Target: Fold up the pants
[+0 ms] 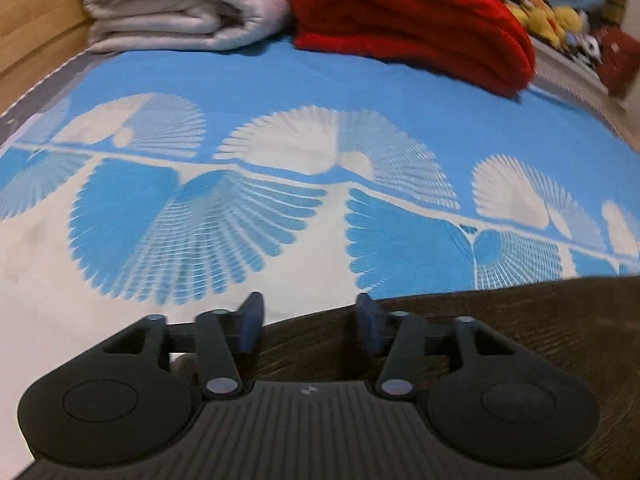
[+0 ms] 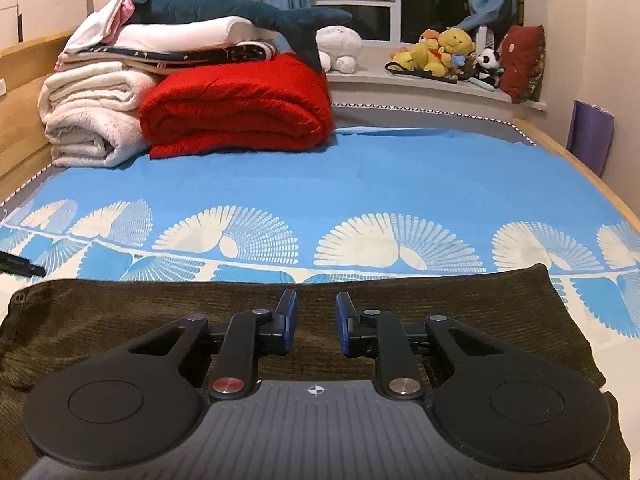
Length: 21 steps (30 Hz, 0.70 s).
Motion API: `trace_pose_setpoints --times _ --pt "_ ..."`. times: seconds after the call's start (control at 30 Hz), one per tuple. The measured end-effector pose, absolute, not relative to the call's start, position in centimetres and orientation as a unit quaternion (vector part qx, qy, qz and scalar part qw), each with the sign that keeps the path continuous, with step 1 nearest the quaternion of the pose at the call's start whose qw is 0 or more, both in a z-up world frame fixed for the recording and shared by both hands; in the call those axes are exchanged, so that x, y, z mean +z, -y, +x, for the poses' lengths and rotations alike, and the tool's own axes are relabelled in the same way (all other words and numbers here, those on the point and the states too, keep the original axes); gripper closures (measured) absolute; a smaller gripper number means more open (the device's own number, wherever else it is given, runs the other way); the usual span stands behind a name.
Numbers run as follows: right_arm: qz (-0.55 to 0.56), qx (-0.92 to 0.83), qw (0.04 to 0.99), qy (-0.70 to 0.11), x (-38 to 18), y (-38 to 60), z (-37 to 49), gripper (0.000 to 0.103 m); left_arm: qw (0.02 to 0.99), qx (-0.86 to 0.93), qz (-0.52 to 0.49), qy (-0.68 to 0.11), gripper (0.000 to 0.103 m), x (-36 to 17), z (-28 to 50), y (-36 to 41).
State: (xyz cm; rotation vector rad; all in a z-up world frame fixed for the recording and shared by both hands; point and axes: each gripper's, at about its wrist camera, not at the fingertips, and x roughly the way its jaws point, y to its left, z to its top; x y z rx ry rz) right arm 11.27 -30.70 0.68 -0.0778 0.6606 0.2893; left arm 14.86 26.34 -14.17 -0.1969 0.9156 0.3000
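Dark brown corduroy pants are seen spread across the lower frame on the blue-and-white patterned bedsheet. Left gripper and right gripper are held unclamped, empty. Edges should be pinched squarely, evenly.

No words, brand names or numbers can be read in either view. The only sign is a small white crosshair circle mark printed at twelve o'clock on each gripper's ribbed grey body, also seen in the left wrist view.
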Motion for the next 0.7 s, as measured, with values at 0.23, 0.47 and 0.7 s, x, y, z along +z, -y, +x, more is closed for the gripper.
trace_pose_setpoints --times 0.23,0.47,0.7 --pt "-0.050 0.137 0.933 -0.330 0.2 30.9 11.5 0.081 0.864 0.113 -0.019 -0.490 0.047 -17.4 16.4 -24.1" --pt "-0.061 0.126 0.932 -0.334 0.0 31.4 11.1 0.081 0.870 0.099 0.026 -0.482 0.094 -16.1 15.5 -21.9" --pt "-0.054 0.110 0.933 -0.339 0.0 32.2 10.5 0.081 0.869 0.116 0.087 -0.473 0.103 -11.8 11.1 -18.9"
